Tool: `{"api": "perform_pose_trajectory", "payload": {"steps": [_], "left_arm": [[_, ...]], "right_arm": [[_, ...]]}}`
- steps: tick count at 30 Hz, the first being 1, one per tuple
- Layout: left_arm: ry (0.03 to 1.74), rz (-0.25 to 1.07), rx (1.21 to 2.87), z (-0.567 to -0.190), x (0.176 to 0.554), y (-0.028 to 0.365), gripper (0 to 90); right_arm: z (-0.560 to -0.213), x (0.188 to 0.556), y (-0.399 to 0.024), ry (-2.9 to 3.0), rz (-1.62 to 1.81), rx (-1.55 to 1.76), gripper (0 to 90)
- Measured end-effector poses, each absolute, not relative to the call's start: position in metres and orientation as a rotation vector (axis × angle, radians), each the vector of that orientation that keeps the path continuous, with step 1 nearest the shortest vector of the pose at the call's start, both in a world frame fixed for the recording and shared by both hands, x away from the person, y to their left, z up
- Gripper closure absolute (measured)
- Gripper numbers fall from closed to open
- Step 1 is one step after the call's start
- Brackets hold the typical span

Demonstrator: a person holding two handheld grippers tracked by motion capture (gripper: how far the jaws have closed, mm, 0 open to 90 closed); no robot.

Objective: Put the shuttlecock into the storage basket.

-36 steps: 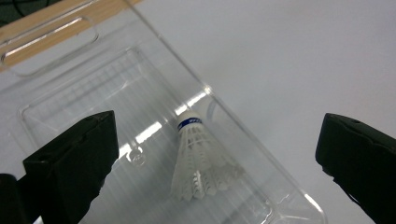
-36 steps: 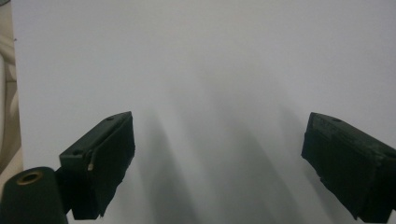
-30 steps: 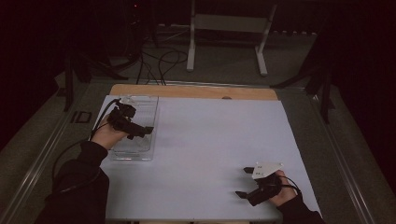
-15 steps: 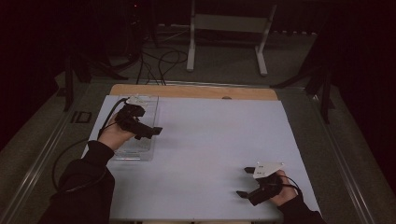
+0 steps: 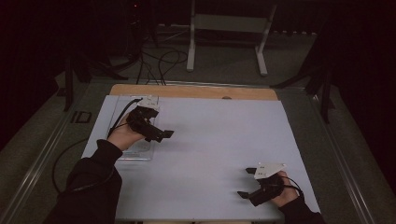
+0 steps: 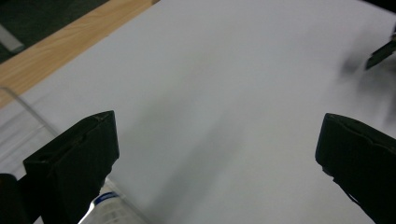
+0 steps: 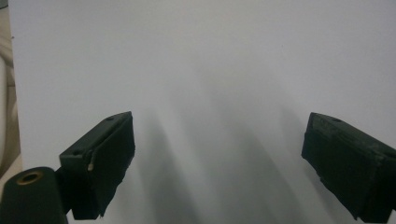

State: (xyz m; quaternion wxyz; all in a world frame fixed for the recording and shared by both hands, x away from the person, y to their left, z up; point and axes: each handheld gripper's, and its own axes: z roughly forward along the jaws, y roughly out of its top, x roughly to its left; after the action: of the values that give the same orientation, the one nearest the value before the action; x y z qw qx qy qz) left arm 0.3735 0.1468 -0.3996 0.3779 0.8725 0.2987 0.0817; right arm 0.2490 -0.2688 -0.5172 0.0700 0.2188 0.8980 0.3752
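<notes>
My left gripper (image 5: 164,135) hovers over the right edge of a clear plastic box (image 5: 140,153) at the table's left, jaws pointing right. In the left gripper view the left gripper (image 6: 217,154) is open, with bare white sheet between its wide-set jaws and the clear box (image 6: 18,126) at the lower left. My right gripper (image 5: 246,182) rests low near the front right of the white sheet (image 5: 210,135), pointing left. The right gripper view shows the right gripper (image 7: 217,154) open with nothing between the jaws.
A wooden strip (image 5: 196,91) runs along the table's far edge. Cables and a white metal stand (image 5: 224,28) sit on the dark floor beyond. A cable trails from the left gripper off the table's left side. The other gripper's tip (image 6: 380,53) shows far off.
My left gripper has swung to the right, from over the clear box toward its right edge and the white sheet. The right gripper has stayed put.
</notes>
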Motion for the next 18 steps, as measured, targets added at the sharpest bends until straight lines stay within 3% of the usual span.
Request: {"api": "perform_pose_trajectory", "payload": {"steps": [9, 18], "left_arm": [[0.715, 0.232, 2.241, -0.399, 0.366, 0.133, 0.3], [0.630, 0.156, 2.175, -0.398, 0.358, 0.124, 0.2]], "right_arm": [[-0.515, 0.247, -0.270, 2.691, 1.125, 0.659, 9.5], [-0.515, 0.247, -0.269, 2.693, 1.129, 0.654, 9.5]]}}
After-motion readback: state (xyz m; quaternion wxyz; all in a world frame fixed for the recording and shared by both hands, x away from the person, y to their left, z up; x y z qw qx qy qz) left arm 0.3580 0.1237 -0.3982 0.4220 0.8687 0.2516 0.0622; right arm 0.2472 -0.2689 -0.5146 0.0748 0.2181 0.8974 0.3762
